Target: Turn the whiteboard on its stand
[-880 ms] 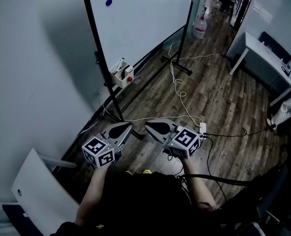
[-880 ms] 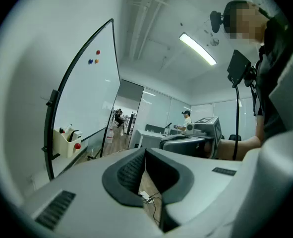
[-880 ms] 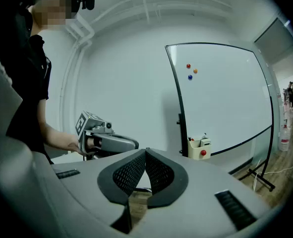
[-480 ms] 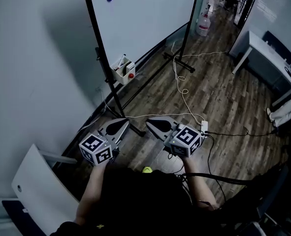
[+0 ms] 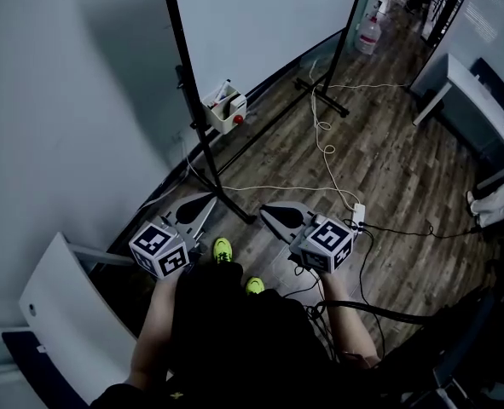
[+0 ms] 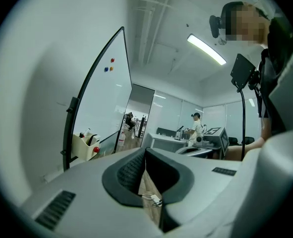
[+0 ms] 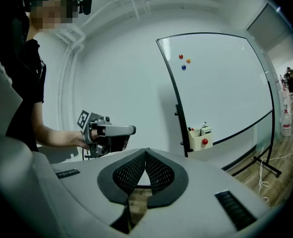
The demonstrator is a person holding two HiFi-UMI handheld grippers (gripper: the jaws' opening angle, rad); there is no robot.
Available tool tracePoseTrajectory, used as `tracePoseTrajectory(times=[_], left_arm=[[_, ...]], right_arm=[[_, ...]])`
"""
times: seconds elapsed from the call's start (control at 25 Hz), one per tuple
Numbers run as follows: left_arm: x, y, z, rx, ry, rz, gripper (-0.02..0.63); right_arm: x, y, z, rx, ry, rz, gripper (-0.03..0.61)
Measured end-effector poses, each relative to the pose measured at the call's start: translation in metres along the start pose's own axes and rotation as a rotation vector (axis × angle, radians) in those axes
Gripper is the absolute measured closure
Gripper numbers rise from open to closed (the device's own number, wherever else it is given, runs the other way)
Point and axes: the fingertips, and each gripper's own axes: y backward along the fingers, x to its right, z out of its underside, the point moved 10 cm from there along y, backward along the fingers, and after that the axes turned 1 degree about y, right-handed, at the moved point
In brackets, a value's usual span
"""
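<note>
The whiteboard (image 5: 269,15) hangs in a black stand (image 5: 188,100) along the grey wall; three small magnets (image 7: 184,61) sit on its upper part. A cream box (image 5: 227,110) with pens is fixed to the near post. In the head view my left gripper (image 5: 209,199) is shut and empty, just short of the stand's near foot. My right gripper (image 5: 263,212) is beside it, also shut and empty. In the left gripper view the board (image 6: 104,98) stands ahead on the left. In the right gripper view the board (image 7: 220,88) is ahead and the left gripper (image 7: 129,130) shows at left.
A white cable (image 5: 328,152) runs over the wood floor to a power strip (image 5: 356,216). A grey desk (image 5: 473,92) stands at right, a water bottle (image 5: 368,34) beyond the stand's far foot (image 5: 324,96). A white panel (image 5: 64,313) leans at lower left. A person (image 6: 196,125) stands far off.
The board and stand have slid up and right in the head view, and the magnets have nearly left it. Yellow-green shoes have appeared between the grippers. The left gripper has shifted slightly left.
</note>
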Motion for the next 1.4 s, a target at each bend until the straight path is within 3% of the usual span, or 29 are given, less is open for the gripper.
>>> tracePoseTrajectory(times=[0.44, 0.72, 1.04, 1.4], left_arm=[[-0.058, -0.009, -0.021, 0.038, -0.042, -0.033, 0.611], [-0.092, -0.034, -0.033, 0.045, -0.028, -0.017, 0.611], [-0.138, -0.051, -0.052, 0.075, -0.010, -0.016, 0.601], [-0.167, -0.063, -0.062, 0.054, -0.020, 0.001, 0.601]], right_arm=[[0.026, -0.030, 0.002, -0.044, 0.012, 0.025, 0.583], [0.050, -0.056, -0.011, -0.041, 0.016, 0.061, 0.582], [0.078, -0.102, -0.032, -0.040, 0.037, 0.040, 0.582], [0.096, -0.144, -0.043, -0.070, 0.039, 0.018, 0.583]])
